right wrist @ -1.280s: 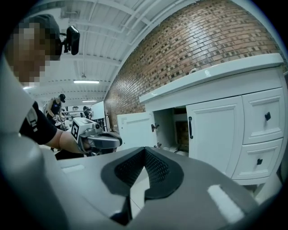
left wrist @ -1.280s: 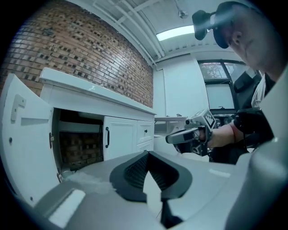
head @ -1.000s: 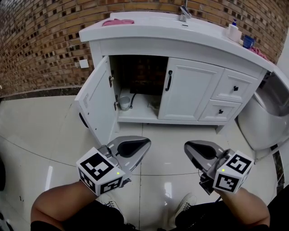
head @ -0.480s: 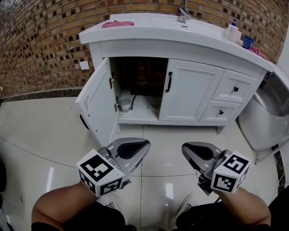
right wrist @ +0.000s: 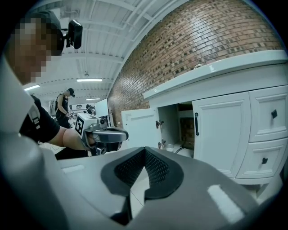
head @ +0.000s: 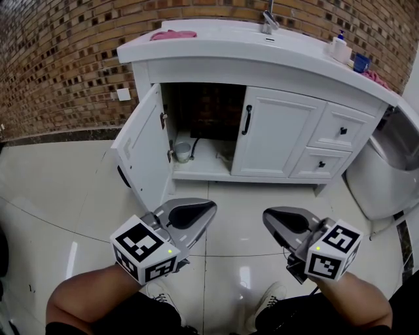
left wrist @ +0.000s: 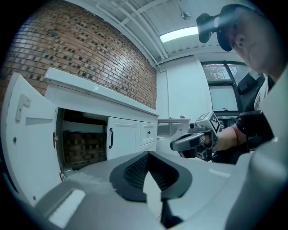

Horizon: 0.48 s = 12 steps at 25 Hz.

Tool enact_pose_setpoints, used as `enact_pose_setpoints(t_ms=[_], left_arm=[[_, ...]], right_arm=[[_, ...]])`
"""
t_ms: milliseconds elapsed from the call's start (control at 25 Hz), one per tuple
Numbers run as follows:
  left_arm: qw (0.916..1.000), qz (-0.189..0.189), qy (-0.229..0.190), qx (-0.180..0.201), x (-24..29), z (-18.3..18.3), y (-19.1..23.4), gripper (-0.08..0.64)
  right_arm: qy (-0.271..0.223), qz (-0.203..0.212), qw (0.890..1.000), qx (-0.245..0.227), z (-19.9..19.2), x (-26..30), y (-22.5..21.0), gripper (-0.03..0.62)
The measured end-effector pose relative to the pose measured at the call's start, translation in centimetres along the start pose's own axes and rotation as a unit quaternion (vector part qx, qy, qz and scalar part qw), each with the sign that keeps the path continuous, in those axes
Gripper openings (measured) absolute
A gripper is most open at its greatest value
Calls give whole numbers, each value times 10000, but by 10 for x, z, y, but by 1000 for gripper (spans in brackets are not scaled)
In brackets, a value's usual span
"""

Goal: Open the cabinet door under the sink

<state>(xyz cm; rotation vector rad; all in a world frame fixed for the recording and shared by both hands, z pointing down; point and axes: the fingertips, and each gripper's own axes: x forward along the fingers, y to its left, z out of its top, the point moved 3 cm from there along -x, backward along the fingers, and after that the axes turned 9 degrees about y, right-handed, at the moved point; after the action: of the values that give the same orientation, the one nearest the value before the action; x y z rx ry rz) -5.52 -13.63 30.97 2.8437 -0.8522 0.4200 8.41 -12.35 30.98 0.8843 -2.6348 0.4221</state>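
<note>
The white cabinet under the sink has its left door (head: 141, 154) swung wide open toward me, showing a dark inside with a small cup (head: 183, 152) and a hose. The same door (left wrist: 27, 134) fills the left of the left gripper view and appears in the right gripper view (right wrist: 138, 128). The right door (head: 275, 134) with its black handle (head: 246, 119) stays closed. My left gripper (head: 209, 207) and right gripper (head: 267, 215) hover side by side over the floor in front of the cabinet. Both are shut and hold nothing, well short of the doors.
Two drawers (head: 340, 127) sit right of the doors. The counter (head: 216, 47) carries a pink cloth (head: 172, 33), a faucet (head: 268, 19), a soap bottle (head: 337, 46) and a blue cup (head: 359, 61). A white toilet (head: 383, 173) stands at the right. Brick wall behind; glossy tile floor (head: 65, 196).
Almost nothing differs: the right gripper has drifted slightly left. The cabinet door stands open as before.
</note>
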Motion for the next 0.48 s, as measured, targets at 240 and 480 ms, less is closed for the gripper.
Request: enact_pose_setpoints(t_ms=[240, 480], left_arm=[[10000, -8, -21, 2, -1, 1, 0, 8], [10000, 32, -19, 3, -2, 0, 2, 8]], right_arm=[[27, 5, 10000, 19, -1, 0, -1, 6], [35, 19, 10000, -10, -1, 1, 0, 6]])
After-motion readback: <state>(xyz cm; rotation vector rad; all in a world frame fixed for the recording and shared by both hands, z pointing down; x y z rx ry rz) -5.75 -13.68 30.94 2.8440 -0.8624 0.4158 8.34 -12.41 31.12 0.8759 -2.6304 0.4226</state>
